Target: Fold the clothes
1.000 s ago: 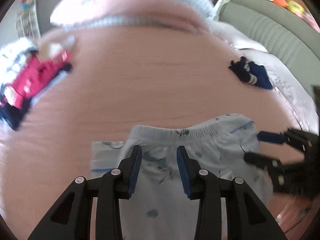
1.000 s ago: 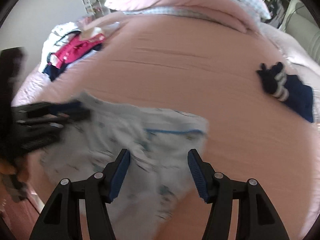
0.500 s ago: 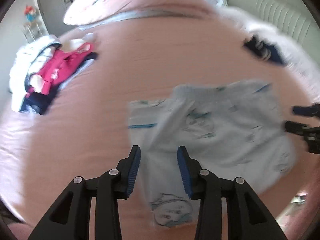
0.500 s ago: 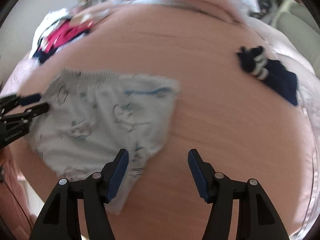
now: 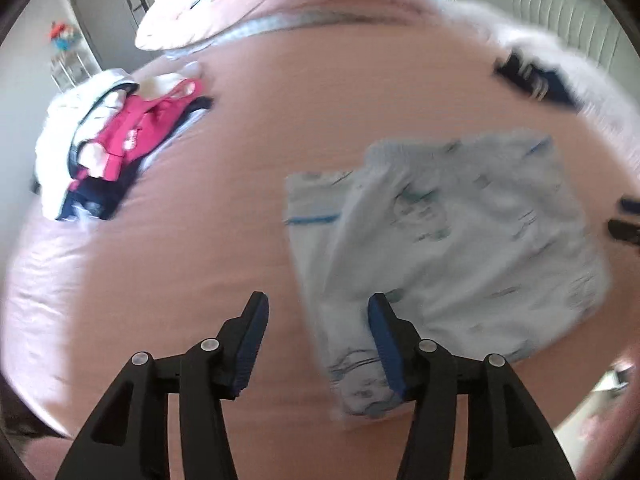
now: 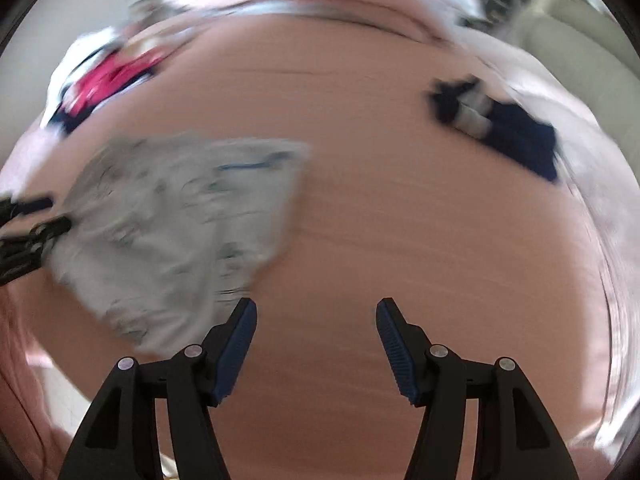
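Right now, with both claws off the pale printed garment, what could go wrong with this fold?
The pale garment lies crooked, with one layer sticking out sideways, so the fold may end up uneven. The left claw is opening with its right pad over the hem and could snag the cloth. The garment lies near the bed edge and might slide off.

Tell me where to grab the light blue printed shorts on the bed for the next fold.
Probably take the light blue shorts at the narrow leg end nearest the left hand-held gripper, coming from above and the near side. That end lies flat and free on the pink bedsheet; the elastic waistband is at the far edge. The jaws are opening, with nothing pinched.
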`<state>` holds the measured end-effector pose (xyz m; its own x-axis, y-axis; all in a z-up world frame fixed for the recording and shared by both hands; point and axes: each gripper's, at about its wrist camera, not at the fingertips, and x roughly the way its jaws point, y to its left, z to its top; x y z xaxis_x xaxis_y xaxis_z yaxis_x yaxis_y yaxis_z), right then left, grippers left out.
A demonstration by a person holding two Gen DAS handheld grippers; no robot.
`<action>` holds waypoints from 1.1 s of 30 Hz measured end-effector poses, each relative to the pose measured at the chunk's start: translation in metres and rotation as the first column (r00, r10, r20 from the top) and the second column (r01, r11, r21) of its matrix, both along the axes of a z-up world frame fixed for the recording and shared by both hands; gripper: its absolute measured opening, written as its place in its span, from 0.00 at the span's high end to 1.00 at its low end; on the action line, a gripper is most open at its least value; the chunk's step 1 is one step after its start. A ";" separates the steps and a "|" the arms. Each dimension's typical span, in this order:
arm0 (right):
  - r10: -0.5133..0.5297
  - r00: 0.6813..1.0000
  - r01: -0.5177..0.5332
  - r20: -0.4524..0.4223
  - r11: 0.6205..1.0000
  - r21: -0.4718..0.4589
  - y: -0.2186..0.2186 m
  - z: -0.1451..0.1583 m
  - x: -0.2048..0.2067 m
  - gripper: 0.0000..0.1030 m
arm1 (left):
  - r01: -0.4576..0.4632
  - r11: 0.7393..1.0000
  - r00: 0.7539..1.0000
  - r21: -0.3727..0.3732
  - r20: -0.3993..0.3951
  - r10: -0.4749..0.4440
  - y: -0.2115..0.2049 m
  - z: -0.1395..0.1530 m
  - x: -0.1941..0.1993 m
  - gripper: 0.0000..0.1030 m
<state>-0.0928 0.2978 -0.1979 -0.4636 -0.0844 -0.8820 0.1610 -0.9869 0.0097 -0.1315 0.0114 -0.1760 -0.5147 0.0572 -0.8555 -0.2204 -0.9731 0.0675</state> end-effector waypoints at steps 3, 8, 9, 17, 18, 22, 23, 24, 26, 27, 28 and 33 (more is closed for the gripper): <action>0.054 0.998 -0.056 -0.026 0.994 -0.099 -0.010 0.009 0.001 0.41 | 0.117 0.987 0.993 0.114 -0.001 -0.118 0.026 0.002 0.008 0.52; 0.245 0.969 -0.246 0.029 0.964 0.103 -0.066 -0.010 0.021 0.41 | 0.146 0.988 0.988 -0.046 0.054 -0.144 0.028 -0.015 0.016 0.51; 0.238 0.971 -0.241 0.035 0.959 0.150 -0.062 -0.013 0.022 0.38 | 0.101 0.993 0.993 -0.058 0.061 -0.098 0.016 -0.013 0.015 0.51; -0.037 0.999 0.038 -0.027 0.999 0.022 0.003 0.016 0.008 0.36 | -0.120 0.984 0.993 0.129 0.037 0.116 -0.036 0.003 0.020 0.50; -0.031 0.998 0.029 -0.049 0.999 -0.025 0.002 0.022 0.008 0.36 | -0.082 0.986 0.997 0.143 0.020 0.080 -0.028 0.004 0.024 0.50; 0.106 0.993 -0.107 -0.053 0.994 -0.016 -0.037 0.023 0.008 0.36 | 0.079 0.989 0.996 0.128 0.025 -0.082 0.016 -0.009 0.025 0.50; 0.143 0.990 -0.143 -0.013 0.989 0.028 -0.047 0.014 0.008 0.36 | 0.088 0.992 0.994 0.088 0.050 -0.093 0.020 -0.017 0.021 0.50; 0.162 0.987 -0.163 0.018 0.984 0.074 -0.050 0.005 0.007 0.36 | 0.099 0.994 0.993 0.037 0.059 -0.101 0.021 -0.022 0.021 0.50; 0.165 0.985 -0.170 0.044 0.973 0.156 -0.049 -0.006 0.014 0.36 | 0.106 0.994 0.994 -0.034 0.043 -0.104 0.017 -0.020 0.023 0.49; 0.137 0.990 -0.141 0.036 0.976 0.164 -0.043 -0.003 0.015 0.36 | 0.079 0.994 0.996 -0.071 0.041 -0.076 0.009 -0.018 0.022 0.46; 0.074 0.997 -0.078 0.025 0.978 0.195 -0.029 -0.001 0.016 0.36 | 0.045 0.995 0.998 -0.089 0.038 -0.042 -0.001 -0.016 0.023 0.41; -0.078 0.997 0.077 0.021 0.995 0.056 0.014 0.012 0.010 0.36 | -0.141 0.989 0.990 0.038 0.031 0.140 -0.045 -0.003 0.029 0.41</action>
<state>-0.0824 0.3117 -0.1855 -0.4464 0.0000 -0.8949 0.0846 -0.9955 -0.0422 -0.1020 -0.0333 -0.1789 -0.4960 0.0204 -0.8681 -0.0821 -0.9963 0.0235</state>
